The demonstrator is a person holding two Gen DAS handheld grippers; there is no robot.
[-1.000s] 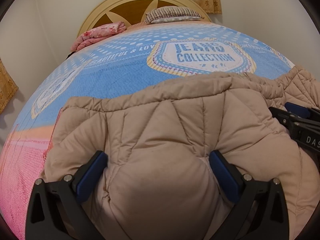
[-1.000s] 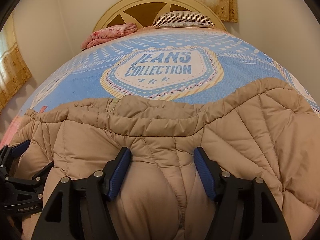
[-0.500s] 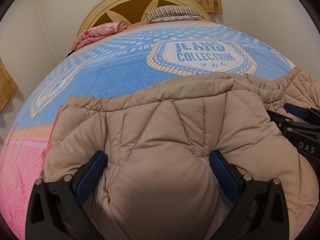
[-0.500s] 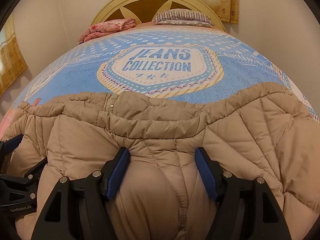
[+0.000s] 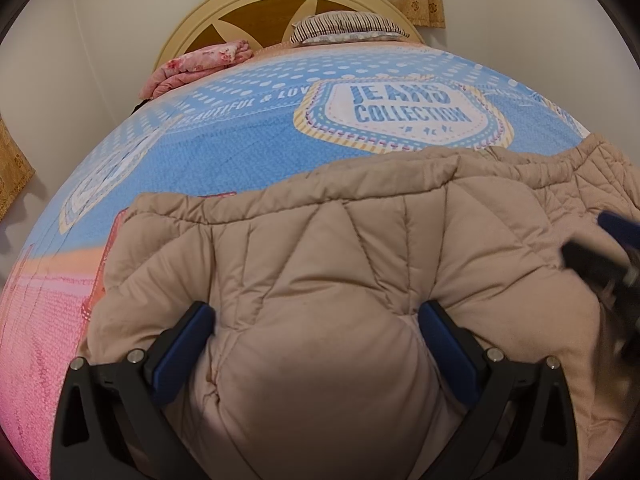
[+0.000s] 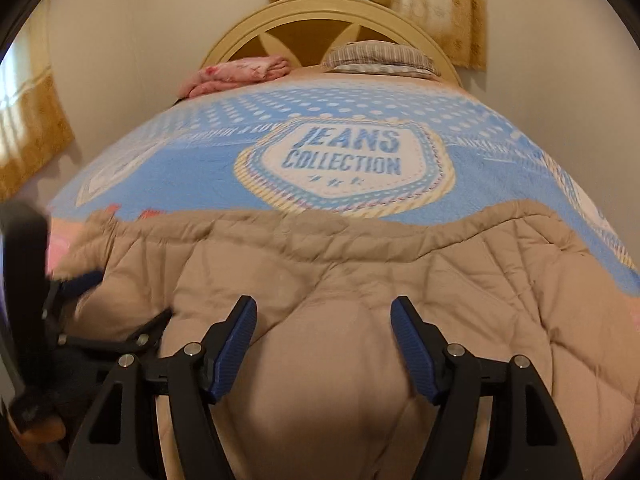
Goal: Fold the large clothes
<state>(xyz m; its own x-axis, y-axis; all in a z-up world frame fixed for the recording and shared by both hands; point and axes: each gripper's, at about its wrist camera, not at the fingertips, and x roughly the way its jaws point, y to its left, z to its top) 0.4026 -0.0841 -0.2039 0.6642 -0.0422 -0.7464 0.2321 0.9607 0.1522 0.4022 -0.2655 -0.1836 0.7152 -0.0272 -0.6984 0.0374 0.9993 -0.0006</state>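
Note:
A beige quilted puffer jacket [image 5: 340,248] lies spread on the bed, its far edge towards the headboard. My left gripper [image 5: 316,320] has its blue pads pressed into a thick bulge of the jacket, gripping it. My right gripper [image 6: 324,316] grips another bulge of the same jacket [image 6: 360,264] further right. The right gripper shows blurred at the right edge of the left wrist view [image 5: 608,256]; the left gripper shows blurred at the left edge of the right wrist view [image 6: 60,320].
The bed has a blue bedspread [image 5: 248,140] printed "JEANS COLLECTION", pink at its near left. A folded pink blanket [image 5: 200,64] and a striped pillow [image 5: 348,28] lie by the rounded wooden headboard [image 6: 320,16]. Walls and curtains surround the bed.
The right gripper has lifted and pulled back with the jacket, so its view shows more wall and curtain. The left gripper has hardly moved.

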